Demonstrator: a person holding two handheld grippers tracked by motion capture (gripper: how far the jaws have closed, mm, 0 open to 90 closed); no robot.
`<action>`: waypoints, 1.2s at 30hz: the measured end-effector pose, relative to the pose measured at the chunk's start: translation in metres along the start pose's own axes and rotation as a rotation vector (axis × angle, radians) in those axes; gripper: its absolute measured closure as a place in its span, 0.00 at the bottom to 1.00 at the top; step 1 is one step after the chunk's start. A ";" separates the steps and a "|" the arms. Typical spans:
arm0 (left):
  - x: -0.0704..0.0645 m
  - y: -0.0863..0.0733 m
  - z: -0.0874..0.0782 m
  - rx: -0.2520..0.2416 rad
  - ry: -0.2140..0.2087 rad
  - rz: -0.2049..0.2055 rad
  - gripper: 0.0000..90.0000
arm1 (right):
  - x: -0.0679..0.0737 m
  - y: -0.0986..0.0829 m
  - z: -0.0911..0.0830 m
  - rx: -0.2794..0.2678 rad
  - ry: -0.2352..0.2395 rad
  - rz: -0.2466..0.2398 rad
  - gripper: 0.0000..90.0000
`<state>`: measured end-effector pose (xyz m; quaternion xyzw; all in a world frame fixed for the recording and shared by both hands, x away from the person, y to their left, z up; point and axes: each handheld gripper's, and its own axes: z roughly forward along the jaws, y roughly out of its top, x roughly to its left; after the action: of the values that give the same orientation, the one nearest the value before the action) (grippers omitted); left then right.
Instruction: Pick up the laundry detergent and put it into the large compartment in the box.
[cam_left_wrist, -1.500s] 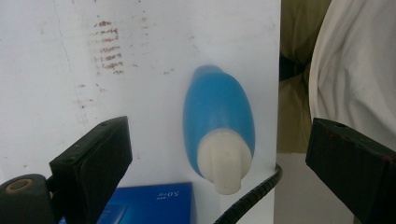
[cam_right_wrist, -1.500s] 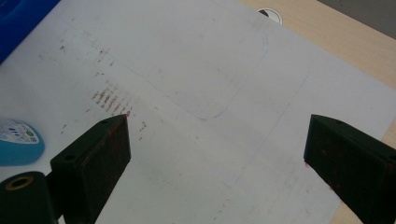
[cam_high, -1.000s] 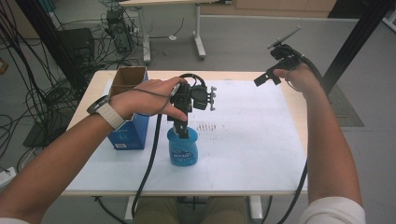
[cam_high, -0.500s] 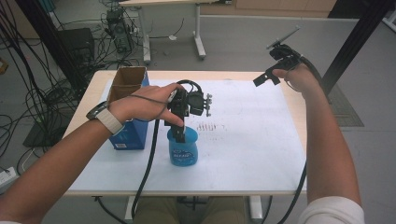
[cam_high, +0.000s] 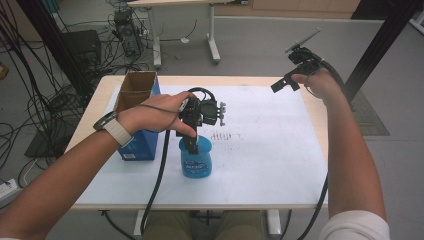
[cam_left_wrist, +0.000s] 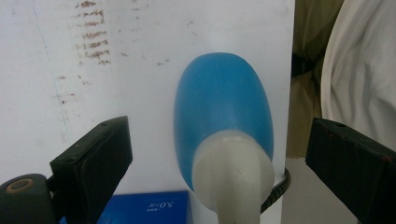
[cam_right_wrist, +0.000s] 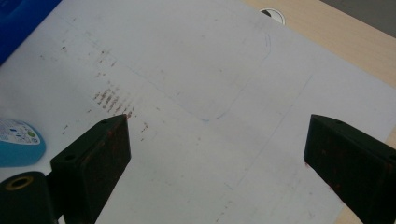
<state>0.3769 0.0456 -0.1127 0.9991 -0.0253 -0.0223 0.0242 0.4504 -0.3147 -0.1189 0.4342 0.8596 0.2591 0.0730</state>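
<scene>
Lowered since the earlier frame, the left gripper (cam_high: 192, 142) stood over the blue bottle (cam_high: 196, 161) near the table's (cam_high: 280, 195) front edge, jaws spread astride its cap for a grasp, while the right gripper (cam_high: 286, 82), also spread, hovered clear above the far right corner.

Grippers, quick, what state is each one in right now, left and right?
Left tool: open, jaws either side of the blue bottle, not holding it.
Right tool: open, holding nothing, over the white sheet.
</scene>
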 end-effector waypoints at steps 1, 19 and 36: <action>0.000 0.000 0.000 0.001 -0.001 0.001 0.08 | 0.000 0.000 0.000 0.001 0.000 0.000 0.08; 0.001 -0.006 0.003 -0.012 -0.002 -0.013 0.09 | 0.002 0.002 0.002 0.003 0.000 -0.003 0.08; 0.002 -0.008 0.002 -0.018 -0.001 -0.017 0.09 | 0.001 0.001 0.001 0.002 -0.002 0.001 0.08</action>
<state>0.3788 0.0532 -0.1153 0.9991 -0.0166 -0.0234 0.0327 0.4510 -0.3131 -0.1193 0.4348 0.8597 0.2579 0.0732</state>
